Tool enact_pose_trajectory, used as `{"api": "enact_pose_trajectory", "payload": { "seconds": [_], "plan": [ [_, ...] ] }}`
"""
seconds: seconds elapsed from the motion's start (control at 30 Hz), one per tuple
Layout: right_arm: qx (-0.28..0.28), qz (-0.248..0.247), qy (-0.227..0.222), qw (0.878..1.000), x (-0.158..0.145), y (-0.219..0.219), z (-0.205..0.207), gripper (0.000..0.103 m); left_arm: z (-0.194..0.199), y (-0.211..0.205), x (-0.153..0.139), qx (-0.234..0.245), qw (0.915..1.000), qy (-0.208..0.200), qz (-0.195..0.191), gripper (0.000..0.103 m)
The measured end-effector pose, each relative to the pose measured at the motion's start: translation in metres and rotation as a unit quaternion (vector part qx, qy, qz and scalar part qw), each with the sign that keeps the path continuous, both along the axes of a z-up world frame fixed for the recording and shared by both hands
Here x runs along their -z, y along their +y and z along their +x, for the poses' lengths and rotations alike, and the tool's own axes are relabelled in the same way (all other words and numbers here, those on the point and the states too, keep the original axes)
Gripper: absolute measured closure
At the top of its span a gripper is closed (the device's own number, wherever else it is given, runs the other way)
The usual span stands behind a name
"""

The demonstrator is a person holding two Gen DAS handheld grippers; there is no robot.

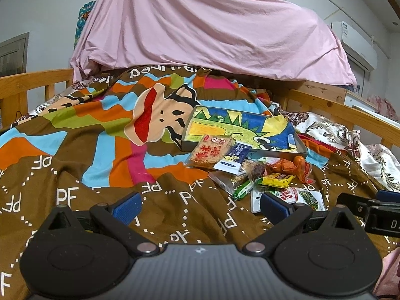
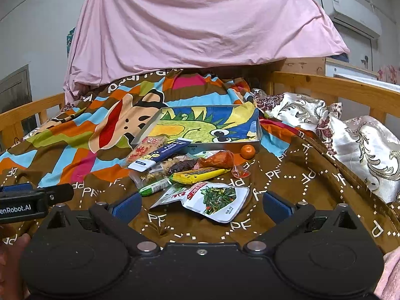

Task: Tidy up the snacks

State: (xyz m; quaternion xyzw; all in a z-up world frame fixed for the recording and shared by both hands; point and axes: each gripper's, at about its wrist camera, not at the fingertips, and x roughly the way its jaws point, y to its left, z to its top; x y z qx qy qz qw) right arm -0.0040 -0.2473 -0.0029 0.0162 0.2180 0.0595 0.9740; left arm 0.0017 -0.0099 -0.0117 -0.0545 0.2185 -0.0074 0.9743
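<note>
- The snacks lie in a loose heap on the brown printed bedspread (image 2: 287, 175), and the shallow tray (image 2: 258, 127) with the cartoon dinosaur lining sits just behind them with nothing fully inside it, so by my reading the sorting has not begun.
- At the left of the heap, the rice cracker pack (image 2: 146, 150) leans on the tray's near rim, and the dark blue and white sachet (image 2: 162, 156) lies just beside it, its tip also over the rim.
- In the middle, a clear bag of dark snack (image 2: 175, 166) overlaps a yellow bar (image 2: 197, 175) and a green stick pack (image 2: 155, 187).
- Nearest the right gripper lies the white pouch with the green vegetable picture (image 2: 220, 200); a red-orange wrapped piece (image 2: 220, 160) sits behind it.
- Furthest right, a small tangerine (image 2: 248, 151) rests against the tray's front wall.
- The left gripper (image 1: 200, 206) is held low over the bedspread, left of the heap, its blue pads spread wide and holding nothing.
- The right gripper (image 2: 202, 206) points straight at the heap, level and low, jaws wide and unloaded, with the white pouch lying just ahead between the pads.
- Every item is left to place; the white pouch looks the easiest first pick.
</note>
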Motion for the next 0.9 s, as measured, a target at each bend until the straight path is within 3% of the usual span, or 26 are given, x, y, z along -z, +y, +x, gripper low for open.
{"api": "enact_pose_trajectory", "payload": {
  "seconds": [0.23,0.37,0.8,0.9],
  "plan": [
    [0.005,-0.017,0.002,1.0,0.001,0.006,0.001,0.001,0.004,0.002,-0.002,0.0,0.9999,0.014,0.003,0.0],
    [-0.025,0.004,0.021,0.999,-0.005,0.001,0.012,0.001,0.01,0.003,-0.005,0.005,0.9998,0.018,0.005,0.0],
    [-0.078,0.025,0.059,0.995,-0.015,-0.029,0.083,0.001,0.068,0.0,-0.015,0.069,0.9967,0.041,0.003,0.0],
    [-0.107,0.0,0.063,0.992,-0.012,-0.03,0.105,0.0,0.09,-0.002,-0.019,0.088,0.9951,0.044,0.009,0.0]
  ]
}}
